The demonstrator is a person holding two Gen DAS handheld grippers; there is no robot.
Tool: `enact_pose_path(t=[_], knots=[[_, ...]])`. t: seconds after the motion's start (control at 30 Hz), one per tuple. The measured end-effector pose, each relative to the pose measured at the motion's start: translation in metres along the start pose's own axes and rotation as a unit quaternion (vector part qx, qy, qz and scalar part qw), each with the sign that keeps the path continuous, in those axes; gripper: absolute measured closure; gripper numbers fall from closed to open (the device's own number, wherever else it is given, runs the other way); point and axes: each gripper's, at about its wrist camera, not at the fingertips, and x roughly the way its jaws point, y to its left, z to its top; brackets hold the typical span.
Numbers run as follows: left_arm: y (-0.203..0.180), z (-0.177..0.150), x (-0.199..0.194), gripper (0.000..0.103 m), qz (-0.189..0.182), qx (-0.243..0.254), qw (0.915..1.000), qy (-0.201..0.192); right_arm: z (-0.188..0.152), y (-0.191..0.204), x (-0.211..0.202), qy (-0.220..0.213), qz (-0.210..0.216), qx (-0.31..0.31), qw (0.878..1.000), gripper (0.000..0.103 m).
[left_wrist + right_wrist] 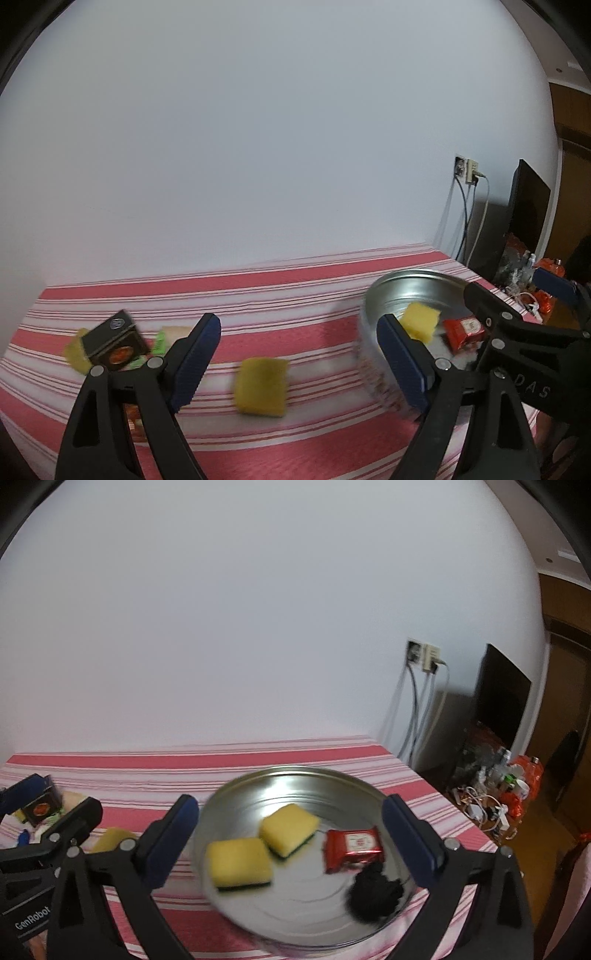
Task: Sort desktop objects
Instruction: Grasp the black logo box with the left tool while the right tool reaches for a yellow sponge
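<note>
A round metal tin (295,786) sits on the red-striped tablecloth (184,771). It holds two yellow sponges (240,862) (290,827), a red snack packet (352,849) and a black scrubber (375,890). My right gripper (291,845) is open above the tin. My left gripper (299,363) is open over a third yellow sponge (262,386) on the cloth. A black box (114,343) and small items lie to its left. The tin (406,291) and the right gripper (517,314) show in the left wrist view.
A white wall stands behind the table. A wall socket with cables (421,657), a dark monitor (502,701) and floor clutter (498,794) lie beyond the table's right edge. Green wrappers (159,341) lie beside the black box.
</note>
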Motion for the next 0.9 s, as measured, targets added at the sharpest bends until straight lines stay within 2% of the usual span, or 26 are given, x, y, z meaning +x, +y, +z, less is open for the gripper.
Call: enact_pose_path(t=[0.3,0.47,0.5,0.53,0.57,0.63,0.7,0.77,0.9], knots=[[0.083,-0.034,-0.028,0.015,0.061,-0.003,0.9978,0.026,-0.016,0.066,-0.011,0.006,0.068,-0.028,0.997,0.002],[0.147,-0.056,-0.043,0.015,0.104,-0.049,0.9917,0.056,-0.030,0.101,-0.011,0.021,0.108,-0.044,0.993,0.005],[0.158,-0.059,-0.044,0.015,0.111,-0.058,0.9903,0.061,-0.033,0.108,-0.010,0.026,0.117,-0.047,0.992,0.009],[0.167,-0.061,-0.045,0.015,0.114,-0.064,0.9894,0.064,-0.036,0.113,-0.009,0.031,0.123,-0.049,0.991,0.019],[0.175,-0.062,-0.046,0.015,0.118,-0.068,0.9884,0.068,-0.039,0.119,-0.008,0.039,0.132,-0.054,0.989,0.025],[0.191,-0.066,-0.046,0.015,0.135,-0.073,0.9856,0.070,-0.046,0.130,-0.004,0.059,0.155,-0.063,0.984,0.045],[0.202,-0.064,-0.044,0.015,0.133,-0.078,0.9856,0.069,-0.051,0.138,0.002,0.077,0.173,-0.070,0.979,0.058],[0.210,-0.060,-0.038,0.015,0.119,-0.077,0.9874,0.070,-0.057,0.146,0.008,0.093,0.184,-0.073,0.976,0.060],[0.212,-0.040,-0.007,0.015,0.105,-0.033,0.9906,0.080,-0.063,0.155,0.012,0.106,0.198,-0.083,0.971,0.057]])
